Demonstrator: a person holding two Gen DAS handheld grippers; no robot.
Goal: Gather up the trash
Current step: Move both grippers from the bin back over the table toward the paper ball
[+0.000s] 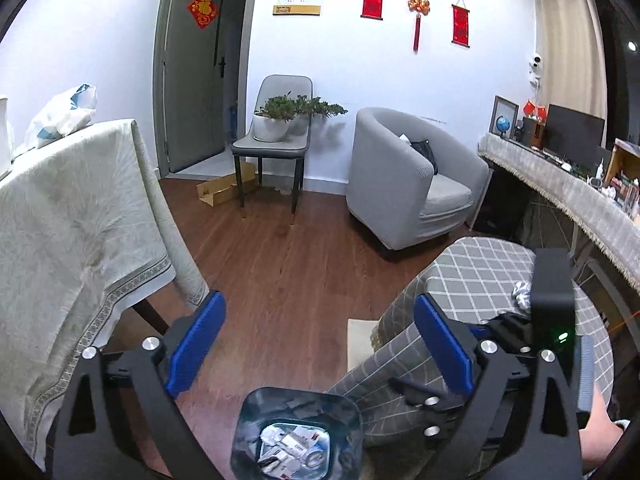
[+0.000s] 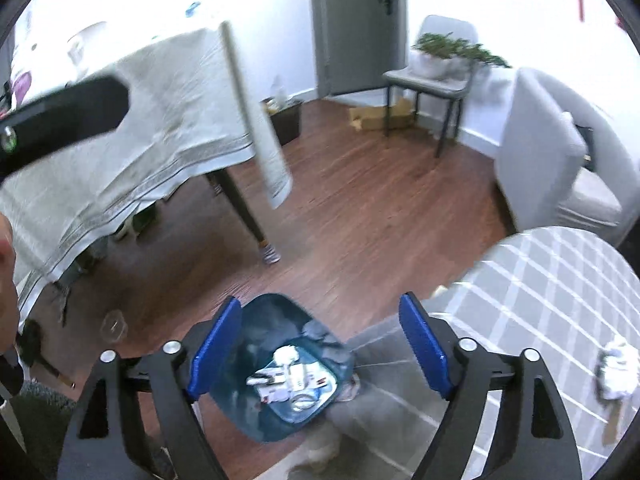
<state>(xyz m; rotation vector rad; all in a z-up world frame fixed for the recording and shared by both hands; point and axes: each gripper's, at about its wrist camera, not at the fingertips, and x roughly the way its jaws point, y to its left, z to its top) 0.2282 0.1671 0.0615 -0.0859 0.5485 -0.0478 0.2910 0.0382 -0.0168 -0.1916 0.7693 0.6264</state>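
Observation:
A blue-grey trash bin stands on the wood floor beside a low table with a grey checked cloth. White paper scraps lie inside it. My left gripper is open over the bin with nothing between its blue pads. In the right wrist view the bin lies just below my right gripper, which is also open and empty. A crumpled white wad rests on the checked cloth, seen again as a wad at the right edge of the right wrist view.
A table under a cream cloth stands to the left, its dark leg near the bin. Farther off are a grey armchair, a chair with potted plants, flat cardboard and a long sideboard.

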